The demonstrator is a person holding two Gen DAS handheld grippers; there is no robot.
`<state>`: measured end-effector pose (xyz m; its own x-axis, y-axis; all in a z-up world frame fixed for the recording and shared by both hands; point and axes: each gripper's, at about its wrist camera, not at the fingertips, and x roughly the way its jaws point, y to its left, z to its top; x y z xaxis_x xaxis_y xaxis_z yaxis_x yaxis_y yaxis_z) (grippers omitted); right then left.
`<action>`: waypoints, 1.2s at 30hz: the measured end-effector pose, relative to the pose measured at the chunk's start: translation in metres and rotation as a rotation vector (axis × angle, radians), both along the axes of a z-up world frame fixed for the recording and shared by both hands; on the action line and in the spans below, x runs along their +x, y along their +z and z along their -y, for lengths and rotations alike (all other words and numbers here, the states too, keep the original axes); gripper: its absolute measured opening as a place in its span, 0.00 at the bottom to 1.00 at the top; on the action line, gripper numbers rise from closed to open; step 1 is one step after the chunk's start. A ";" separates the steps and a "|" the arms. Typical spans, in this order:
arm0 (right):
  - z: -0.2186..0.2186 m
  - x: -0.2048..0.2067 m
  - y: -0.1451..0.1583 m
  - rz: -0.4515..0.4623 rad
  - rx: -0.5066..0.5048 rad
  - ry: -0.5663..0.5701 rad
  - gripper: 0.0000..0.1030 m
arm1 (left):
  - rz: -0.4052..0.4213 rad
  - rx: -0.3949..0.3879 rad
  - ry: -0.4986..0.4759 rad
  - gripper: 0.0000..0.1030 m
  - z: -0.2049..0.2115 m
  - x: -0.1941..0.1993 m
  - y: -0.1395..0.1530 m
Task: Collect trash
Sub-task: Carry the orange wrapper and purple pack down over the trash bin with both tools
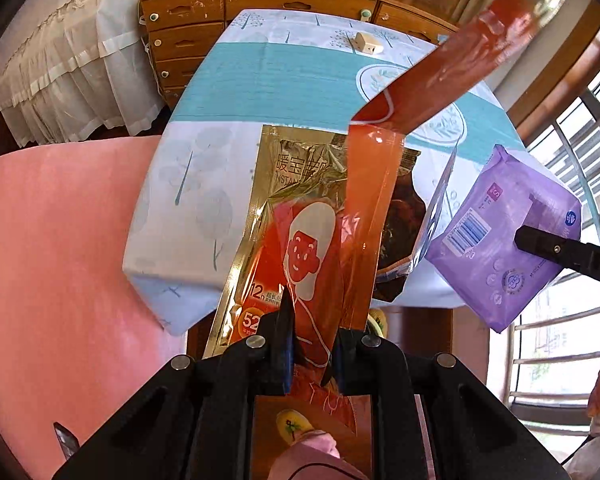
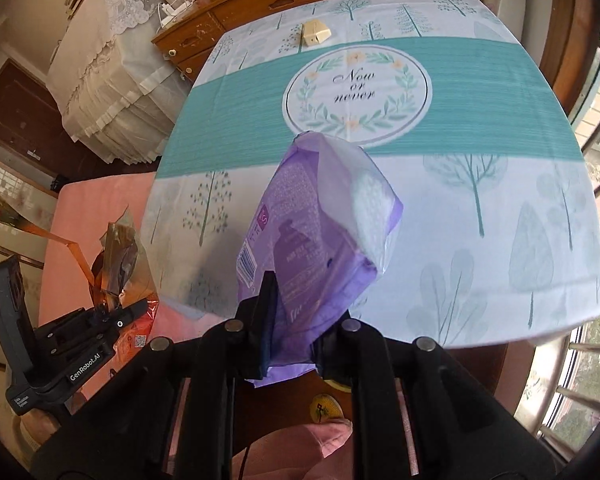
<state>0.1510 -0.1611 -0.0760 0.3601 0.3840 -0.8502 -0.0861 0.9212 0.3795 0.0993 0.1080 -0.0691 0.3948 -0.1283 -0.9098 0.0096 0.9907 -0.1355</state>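
My left gripper (image 1: 314,332) is shut on a bunch of wrappers: a gold and orange heat-pack wrapper (image 1: 283,240), a long orange translucent strip (image 1: 380,184) and a dark wrapper behind them. They hang in the air over the near edge of the table (image 1: 203,184). My right gripper (image 2: 295,320) is shut on a purple soft pack (image 2: 320,232), also off the table. In the left wrist view the purple pack (image 1: 500,236) shows at the right with a black finger (image 1: 536,242) on it. In the right wrist view the left gripper (image 2: 111,312) and its wrappers (image 2: 115,256) are at the lower left.
The table (image 2: 460,200) wears a teal and white tree-print cloth; a small cream box (image 2: 316,32) lies at its far side. A wooden dresser (image 1: 259,4) stands behind, a pink bed (image 1: 51,260) to the left, window bars (image 1: 560,340) to the right. A yellow slipper (image 2: 326,408) is below.
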 end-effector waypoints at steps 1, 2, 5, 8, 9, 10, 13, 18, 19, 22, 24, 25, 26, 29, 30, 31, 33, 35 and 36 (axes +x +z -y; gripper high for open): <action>-0.006 -0.017 -0.003 -0.009 -0.005 -0.006 0.12 | -0.002 0.005 -0.010 0.14 -0.002 -0.011 -0.004; -0.014 -0.030 -0.007 -0.018 -0.014 -0.006 0.12 | -0.006 0.007 -0.020 0.14 -0.004 -0.023 -0.008; -0.033 -0.069 -0.015 -0.043 -0.055 0.008 0.12 | -0.035 -0.021 -0.029 0.14 -0.014 -0.045 -0.022; -0.049 -0.099 -0.020 -0.060 -0.107 0.029 0.12 | -0.068 -0.030 -0.025 0.14 -0.013 -0.059 -0.042; -0.053 -0.106 -0.022 -0.064 -0.127 0.041 0.12 | -0.079 -0.029 -0.022 0.14 -0.014 -0.061 -0.052; -0.058 -0.114 -0.025 -0.069 -0.148 0.054 0.12 | -0.090 -0.029 -0.015 0.14 -0.015 -0.067 -0.060; -0.071 -0.124 -0.038 -0.084 -0.211 0.094 0.12 | -0.129 -0.027 0.014 0.14 -0.016 -0.069 -0.088; -0.085 -0.134 -0.087 -0.123 -0.304 0.151 0.12 | -0.188 -0.053 0.046 0.14 -0.017 -0.076 -0.148; -0.087 -0.137 -0.099 -0.128 -0.322 0.160 0.12 | -0.199 -0.063 0.046 0.14 -0.016 -0.074 -0.161; -0.094 -0.144 -0.137 -0.145 -0.363 0.182 0.12 | -0.220 -0.068 0.045 0.14 -0.010 -0.075 -0.198; -0.098 -0.149 -0.164 -0.143 -0.396 0.203 0.12 | -0.235 -0.079 0.046 0.14 -0.005 -0.075 -0.224; -0.101 -0.151 -0.177 -0.139 -0.412 0.217 0.12 | -0.246 -0.085 0.047 0.14 -0.002 -0.076 -0.239; -0.103 -0.152 -0.191 -0.134 -0.430 0.231 0.12 | -0.253 -0.087 0.049 0.14 0.001 -0.075 -0.253; -0.106 -0.155 -0.235 -0.129 -0.477 0.254 0.12 | -0.278 -0.093 0.049 0.14 0.010 -0.076 -0.296; -0.104 -0.155 -0.250 -0.132 -0.486 0.254 0.12 | -0.287 -0.102 0.048 0.14 0.013 -0.076 -0.310; -0.102 -0.155 -0.265 -0.133 -0.500 0.253 0.12 | -0.296 -0.110 0.050 0.14 0.016 -0.076 -0.324; -0.098 -0.153 -0.295 -0.132 -0.529 0.251 0.12 | -0.315 -0.121 0.050 0.14 0.021 -0.079 -0.348; -0.094 -0.152 -0.323 -0.136 -0.552 0.252 0.12 | -0.332 -0.126 0.046 0.14 0.029 -0.079 -0.374; -0.092 -0.149 -0.336 -0.139 -0.562 0.253 0.12 | -0.341 -0.128 0.043 0.14 0.033 -0.078 -0.385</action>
<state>0.0020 -0.0696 -0.4119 0.1885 -0.0759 -0.9791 -0.3125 0.9406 -0.1330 0.0214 0.0752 -0.4537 0.0787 -0.2398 -0.9676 -0.0988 0.9640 -0.2469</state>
